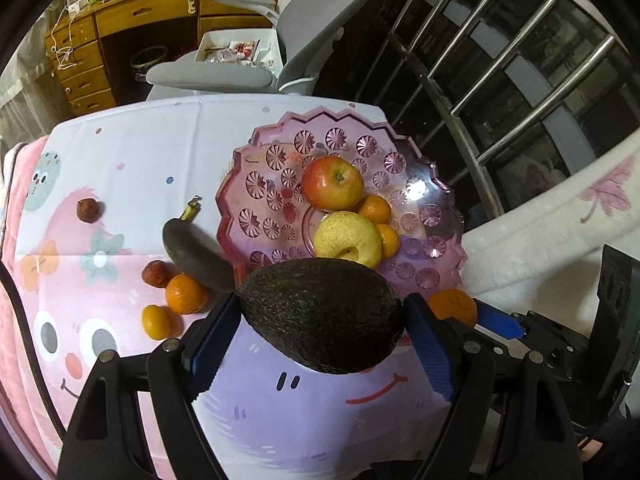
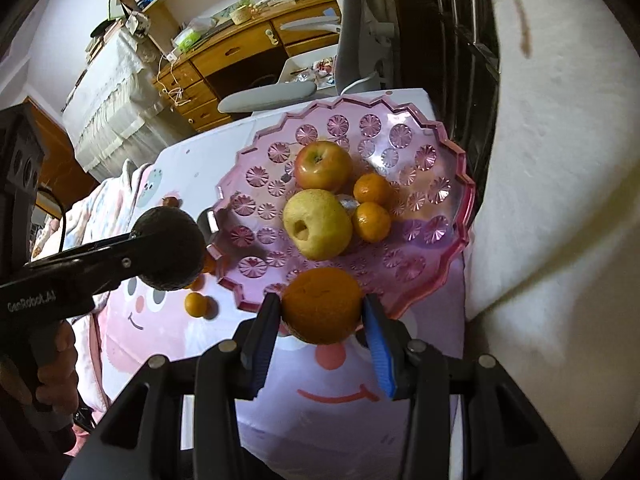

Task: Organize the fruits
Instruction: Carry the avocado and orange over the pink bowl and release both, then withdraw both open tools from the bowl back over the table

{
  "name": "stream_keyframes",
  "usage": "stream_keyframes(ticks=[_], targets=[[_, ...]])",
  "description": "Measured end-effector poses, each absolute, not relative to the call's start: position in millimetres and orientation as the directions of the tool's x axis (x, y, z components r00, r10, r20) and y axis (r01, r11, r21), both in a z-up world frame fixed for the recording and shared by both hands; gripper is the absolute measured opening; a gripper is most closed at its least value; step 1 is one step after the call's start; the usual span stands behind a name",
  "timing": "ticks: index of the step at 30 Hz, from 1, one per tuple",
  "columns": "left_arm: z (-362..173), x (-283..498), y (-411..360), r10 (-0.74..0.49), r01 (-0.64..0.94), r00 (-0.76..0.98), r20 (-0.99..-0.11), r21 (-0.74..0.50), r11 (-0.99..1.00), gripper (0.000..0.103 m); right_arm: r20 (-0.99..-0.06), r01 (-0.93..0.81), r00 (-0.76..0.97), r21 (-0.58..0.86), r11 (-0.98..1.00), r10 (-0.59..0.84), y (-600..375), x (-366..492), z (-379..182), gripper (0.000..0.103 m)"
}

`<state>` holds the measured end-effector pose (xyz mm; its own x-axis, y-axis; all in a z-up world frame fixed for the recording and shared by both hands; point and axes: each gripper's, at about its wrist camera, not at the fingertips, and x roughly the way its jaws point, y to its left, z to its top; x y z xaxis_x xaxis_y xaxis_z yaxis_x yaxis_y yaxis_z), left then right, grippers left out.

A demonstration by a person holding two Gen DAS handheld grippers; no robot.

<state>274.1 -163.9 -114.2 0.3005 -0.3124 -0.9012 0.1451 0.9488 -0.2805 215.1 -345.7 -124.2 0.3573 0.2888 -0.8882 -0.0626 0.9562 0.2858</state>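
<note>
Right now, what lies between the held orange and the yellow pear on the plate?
Only the pink plate's near rim and bare patterned floor, in the right wrist view; the orange and the pear stand apart.

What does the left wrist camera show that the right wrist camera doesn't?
Only the left wrist view: a dark banana on the cloth beside the plate and two small reddish-brown fruits. Only the right wrist view: the hand holding the left tongs. Both: the pink plate with apple, the avocado in the left tongs and the orange in the right tongs.
</note>
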Motion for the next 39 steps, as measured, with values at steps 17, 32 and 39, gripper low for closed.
stream_keyframes(ticks=[17,32,39], targets=[[-125.8,290.3,-170.8,-0.291,0.132,0.296,-0.910,-0.263,0.956,0.088,-0.897,-0.038,0.336,0.290,0.956,0.285,-355.3,225.9,-133.9,0.044],[-127.8,252.3,-116.4,-0.282,0.012,0.299,-0.912,-0.292,0.956,0.088,-0.894,0.038,0.294,0.363,0.931,0.336,-336.0,208.0,-137.1,0.045],[-128.9,226.3,-76.3,-0.282,-0.028,0.301,-0.911,-0.304,0.952,0.088,-0.880,0.096,0.273,0.428,0.899,0.390,-317.9,192.3,-141.1,0.045]])
